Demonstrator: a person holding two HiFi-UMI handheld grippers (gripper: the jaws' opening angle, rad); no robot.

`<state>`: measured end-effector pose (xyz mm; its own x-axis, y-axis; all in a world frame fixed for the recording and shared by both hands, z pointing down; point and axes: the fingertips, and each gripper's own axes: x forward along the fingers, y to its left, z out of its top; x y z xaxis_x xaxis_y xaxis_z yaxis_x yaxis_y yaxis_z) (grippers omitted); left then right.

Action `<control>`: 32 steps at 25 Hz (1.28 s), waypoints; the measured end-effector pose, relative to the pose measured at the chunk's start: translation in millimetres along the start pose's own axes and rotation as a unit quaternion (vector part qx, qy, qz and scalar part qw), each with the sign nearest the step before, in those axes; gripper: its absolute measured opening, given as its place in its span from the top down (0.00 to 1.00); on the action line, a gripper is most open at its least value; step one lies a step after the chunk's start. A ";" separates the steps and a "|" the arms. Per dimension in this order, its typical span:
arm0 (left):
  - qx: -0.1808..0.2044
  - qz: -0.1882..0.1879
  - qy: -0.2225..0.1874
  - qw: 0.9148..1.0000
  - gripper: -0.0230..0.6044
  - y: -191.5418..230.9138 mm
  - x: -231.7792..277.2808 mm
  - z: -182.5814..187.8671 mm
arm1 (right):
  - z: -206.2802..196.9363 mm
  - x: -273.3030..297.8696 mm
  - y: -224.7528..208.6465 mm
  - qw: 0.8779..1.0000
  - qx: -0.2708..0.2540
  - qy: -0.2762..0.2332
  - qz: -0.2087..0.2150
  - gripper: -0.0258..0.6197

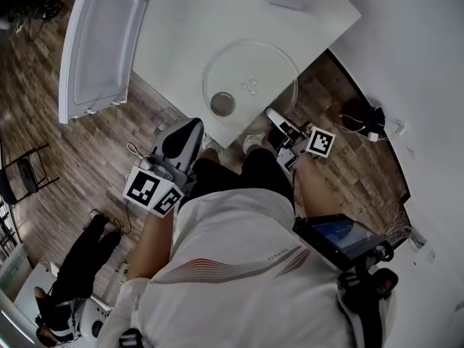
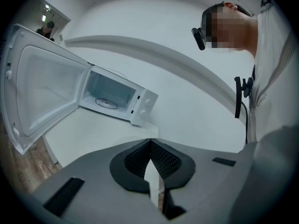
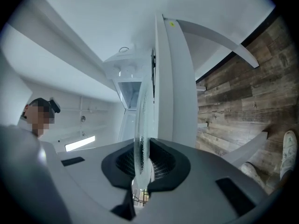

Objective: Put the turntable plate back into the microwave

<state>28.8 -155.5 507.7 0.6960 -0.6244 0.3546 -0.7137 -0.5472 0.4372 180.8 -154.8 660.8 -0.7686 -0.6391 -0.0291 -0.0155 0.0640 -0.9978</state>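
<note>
At the near edge of the white surface [image 1: 174, 35], the right gripper [image 1: 275, 116] clamps the glass plate [image 1: 250, 85] by its rim; the left gripper [image 1: 188, 127] hangs clenched, empty.

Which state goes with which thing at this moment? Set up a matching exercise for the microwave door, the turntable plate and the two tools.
Things
1. microwave door
2. turntable plate
3. left tool
4. right tool

States
A. shut on a glass rim
B. swung wide open
C. lying flat on the white table, near its edge
D. shut, with nothing between its jaws

Pairs: 1-B, 2-C, 3-D, 4-A
</note>
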 end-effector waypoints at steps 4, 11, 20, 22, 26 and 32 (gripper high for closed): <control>-0.002 0.001 -0.003 1.000 0.95 2.3 -4.8 -1.2 | -1.1 -0.7 6.5 1.000 -0.024 -0.011 0.006 0.91; 0.001 0.003 -0.018 1.000 0.95 6.6 -12.0 4.3 | 5.6 7.4 27.6 0.999 -0.013 -0.039 0.028 0.92; 0.013 0.000 -0.066 0.998 0.95 24.3 -39.8 39.7 | 12.4 35.4 73.7 0.995 -0.029 -0.098 0.014 0.91; 0.018 -0.003 -0.072 0.997 0.95 30.3 -47.0 45.8 | 11.3 48.8 83.6 0.994 -0.030 -0.105 0.015 0.91; 0.045 -0.012 -0.087 0.995 0.95 44.4 -57.9 59.1 | 9.8 81.9 105.3 0.992 -0.027 -0.122 0.018 0.91; 0.057 -0.037 -0.113 0.991 0.95 70.1 -73.7 80.3 | 9.4 133.8 119.8 0.987 -0.014 -0.159 0.014 0.91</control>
<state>-78.9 -192.6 445.8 0.7201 -0.6825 0.1252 -0.6749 -0.6469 0.3549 82.1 -239.9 536.8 -0.5297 -0.8446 -0.0777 -0.0192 0.1036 -0.9944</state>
